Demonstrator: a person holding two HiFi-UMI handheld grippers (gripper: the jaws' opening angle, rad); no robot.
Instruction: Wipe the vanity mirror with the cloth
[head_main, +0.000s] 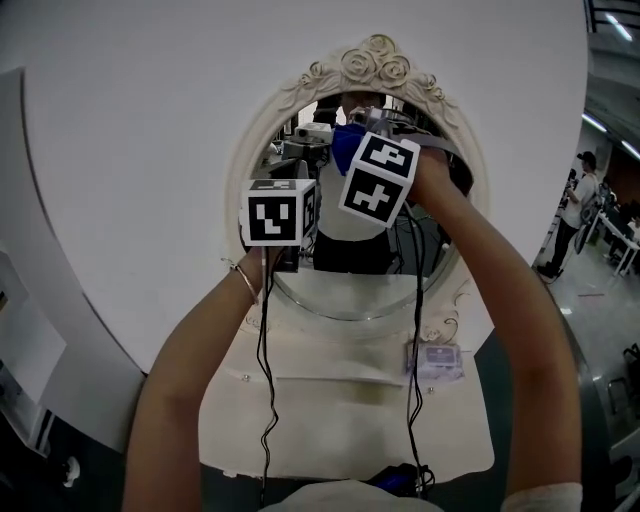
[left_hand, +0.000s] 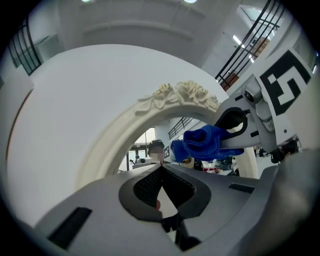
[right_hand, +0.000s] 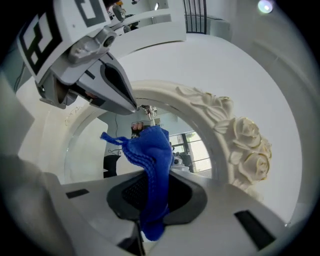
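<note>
Up at the top of the oval vanity mirror (head_main: 350, 290), whose cream frame is carved with roses, a bunched blue fabric cloth (head_main: 345, 145) sits close under the rose crest. In the left gripper view it seems to meet its own reflection on the glass. The right gripper (right_hand: 150, 185) has its jaws clamped on this cloth: the fabric runs down between the dark pads and a short tail hangs out below them. The left gripper (left_hand: 161, 167) is raised beside it, toward the left of the glass, its jaws drawn together so the tips meet, and nothing can be seen held in them. From the right gripper view its pointed tip lies near the glass, though contact cannot be told. Both marker cubes stand side by side in front of the mirror. Below, thin black cables (head_main: 266, 400) hang over the cream dressing-table top (head_main: 340, 410), where a small clear packet (head_main: 435, 358) lies near the right edge.
</note>
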